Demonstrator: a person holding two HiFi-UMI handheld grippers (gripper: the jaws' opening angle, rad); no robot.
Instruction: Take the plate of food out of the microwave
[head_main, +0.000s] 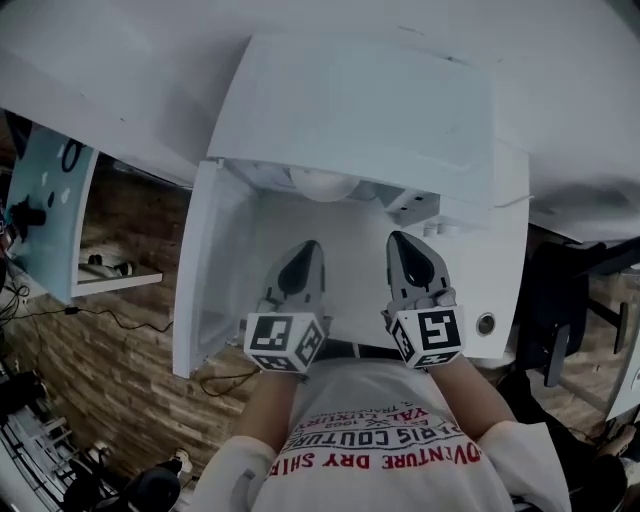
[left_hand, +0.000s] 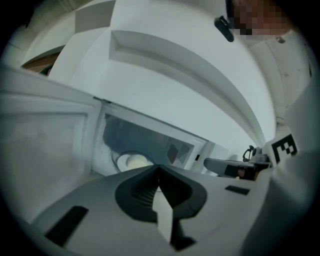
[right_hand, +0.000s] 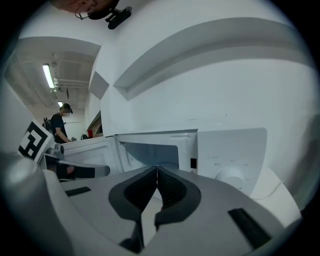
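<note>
White plate of food (head_main: 325, 184) sits deep in the microwave (head_main: 350, 110) cavity, at 12 o'clock from both tools. The door (head_main: 213, 262) hangs open at 9 o'clock. Left tool (head_main: 309, 250) and right tool (head_main: 397, 242) have jaws pressed together, empty, just outside the opening. Risks: jaws must part first; a thin rim pinch could tilt the plate and spill food, or it could clip the cavity edge or door.

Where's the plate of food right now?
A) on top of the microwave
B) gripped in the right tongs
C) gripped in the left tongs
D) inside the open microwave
D: the plate sits in the microwave cavity behind the open door, while the left tongs and right tongs are shut on nothing.
</note>
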